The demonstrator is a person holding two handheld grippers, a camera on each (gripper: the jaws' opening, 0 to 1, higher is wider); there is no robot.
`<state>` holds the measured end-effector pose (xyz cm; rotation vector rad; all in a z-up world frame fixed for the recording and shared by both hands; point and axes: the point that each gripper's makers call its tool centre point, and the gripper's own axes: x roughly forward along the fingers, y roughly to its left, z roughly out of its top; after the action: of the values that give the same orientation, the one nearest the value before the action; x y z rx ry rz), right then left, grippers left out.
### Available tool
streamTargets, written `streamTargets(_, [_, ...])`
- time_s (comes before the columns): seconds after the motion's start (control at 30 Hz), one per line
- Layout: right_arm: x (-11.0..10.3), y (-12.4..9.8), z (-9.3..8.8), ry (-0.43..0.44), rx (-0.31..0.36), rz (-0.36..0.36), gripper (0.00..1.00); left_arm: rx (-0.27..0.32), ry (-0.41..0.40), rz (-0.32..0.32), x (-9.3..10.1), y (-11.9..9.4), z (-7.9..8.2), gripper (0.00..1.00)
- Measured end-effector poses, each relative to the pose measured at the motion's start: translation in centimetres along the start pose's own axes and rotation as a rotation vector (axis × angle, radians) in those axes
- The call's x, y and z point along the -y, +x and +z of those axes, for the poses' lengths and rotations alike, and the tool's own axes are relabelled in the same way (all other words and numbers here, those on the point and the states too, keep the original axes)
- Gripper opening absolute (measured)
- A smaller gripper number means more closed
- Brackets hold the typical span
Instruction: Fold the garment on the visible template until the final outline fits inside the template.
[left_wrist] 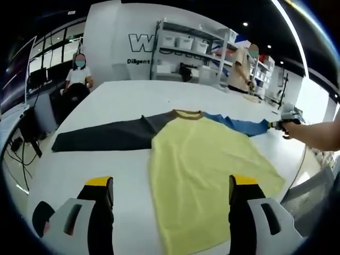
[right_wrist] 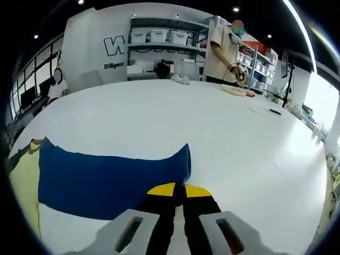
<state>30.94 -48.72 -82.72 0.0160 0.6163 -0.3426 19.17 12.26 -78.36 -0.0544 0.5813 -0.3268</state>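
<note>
The right gripper (right_wrist: 178, 187) is pinching the end of the blue sleeve (right_wrist: 106, 183), its two yellow-tipped jaws pressed together on the cloth. In the left gripper view that same gripper (left_wrist: 277, 125) is showing small, out at the right edge of the table (left_wrist: 133, 90), with a person's hand (left_wrist: 292, 129) around it and the blue sleeve (left_wrist: 236, 125) stretching out to it. The left gripper (left_wrist: 172, 188) is hanging over the near edge of the table with its jaws spread wide apart, holding nothing.

The shirt (left_wrist: 204, 164) is lying flat in the middle of the white table. Its body is yellow, its neck has a brown band, and its dark sleeve (left_wrist: 103, 136) is reaching out toward the left edge. The bottom of the shirt is lying between the left gripper's jaws.

A person in white (left_wrist: 78, 74) is sitting past the far left corner. Another person (right_wrist: 223, 50) is standing at the far edge, near the shelves (right_wrist: 159, 45) with boxes.
</note>
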Motion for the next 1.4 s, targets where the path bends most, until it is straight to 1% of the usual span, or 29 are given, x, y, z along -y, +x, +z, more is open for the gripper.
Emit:
streamTargets(0.07, [-0.2, -0.2, 0.3, -0.004, 0.008, 0.004, 0.00, 0.003, 0.001, 0.000, 0.0, 0.0, 0.1, 0.85])
streamTargets(0.2, [-1.2, -0.9, 1.6, -0.030, 0.036, 0.019, 0.00, 0.013, -0.002, -0.004, 0.1, -0.1, 0.3, 0.85])
streamTargets(0.3, [-1.9, -1.1, 2.2, -0.044, 0.047, 0.028, 0.00, 0.018, -0.004, -0.010, 0.2, -0.1, 0.5, 0.85])
streamTargets(0.37, [-2.8, -1.3, 2.6, -0.062, 0.051, 0.039, 0.00, 0.023, -0.002, -0.011, 0.2, -0.2, 0.6, 0.85])
streamTargets(0.6, [-4.9, -1.7, 3.7, -0.118, 0.066, 0.066, 0.00, 0.041, -0.009, -0.019, 0.3, -0.4, 1.0, 0.84])
streamTargets(0.8, [-7.0, -2.4, 4.4, -0.144, 0.081, 0.093, 0.00, 0.047, -0.008, -0.026, 0.4, -0.4, 1.2, 0.84])
streamTargets(0.93, [-8.6, -2.8, 4.8, -0.154, 0.092, 0.120, 0.00, 0.054, -0.009, -0.030, 0.4, -0.4, 1.3, 0.84])
streamTargets(1.03, [-10.4, -3.2, 5.1, -0.168, 0.102, 0.150, 0.00, 0.052, -0.008, -0.030, 0.4, -0.5, 1.3, 0.84])
streamTargets(1.13, [-11.5, -3.6, 5.5, -0.176, 0.111, 0.168, 0.00, 0.055, -0.009, -0.034, 0.5, -0.5, 1.4, 0.83])
streamTargets(1.17, [-12.6, -3.9, 5.9, -0.185, 0.121, 0.185, 0.00, 0.057, -0.010, -0.035, 0.5, -0.5, 1.4, 0.83])
streamTargets(1.33, [-14.9, -4.4, 6.7, -0.206, 0.141, 0.222, 0.00, 0.066, -0.013, -0.036, 0.4, -0.6, 1.6, 0.83])
streamTargets(1.4, [-16.4, -4.6, 6.8, -0.223, 0.143, 0.244, 0.00, 0.068, -0.015, -0.037, 0.4, -0.6, 1.6, 0.83])
